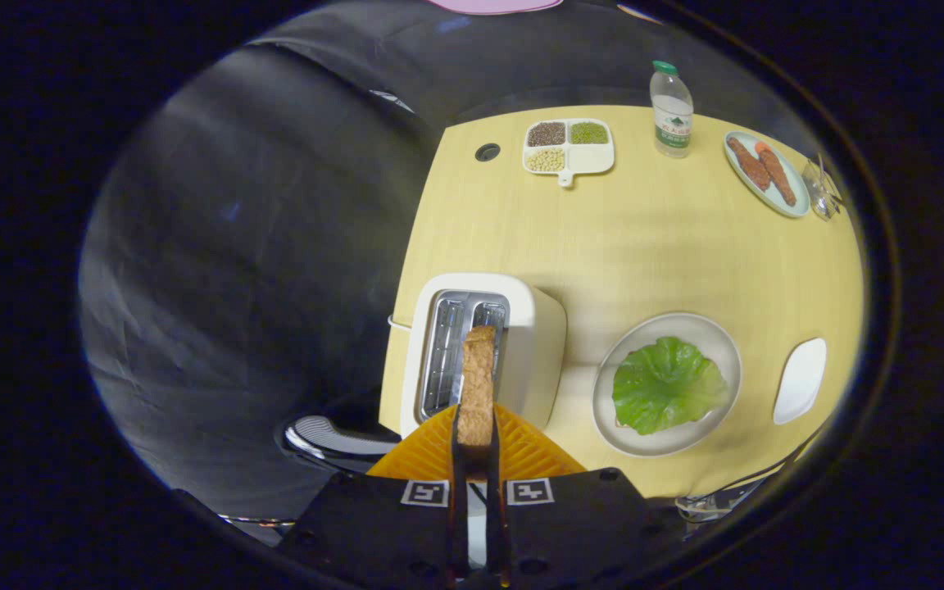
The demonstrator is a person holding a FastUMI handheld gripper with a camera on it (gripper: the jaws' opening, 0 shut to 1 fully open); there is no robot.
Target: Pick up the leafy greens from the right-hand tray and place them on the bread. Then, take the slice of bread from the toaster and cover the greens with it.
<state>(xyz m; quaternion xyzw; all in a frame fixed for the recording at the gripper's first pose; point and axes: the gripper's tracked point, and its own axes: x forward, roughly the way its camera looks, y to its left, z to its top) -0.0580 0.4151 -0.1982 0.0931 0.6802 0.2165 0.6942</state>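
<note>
Currently the gripper [476, 438] is clamped on the bread slice [478, 381], both fingers pressing its faces. The slice stands on edge between the fingers, directly above the toaster [537, 336] slots. Right of the toaster, the greens [667, 385] lie on a plate [718, 336].

Water bottle [672, 111], divided bean dish [568, 148], sausage plate [767, 174].
</note>
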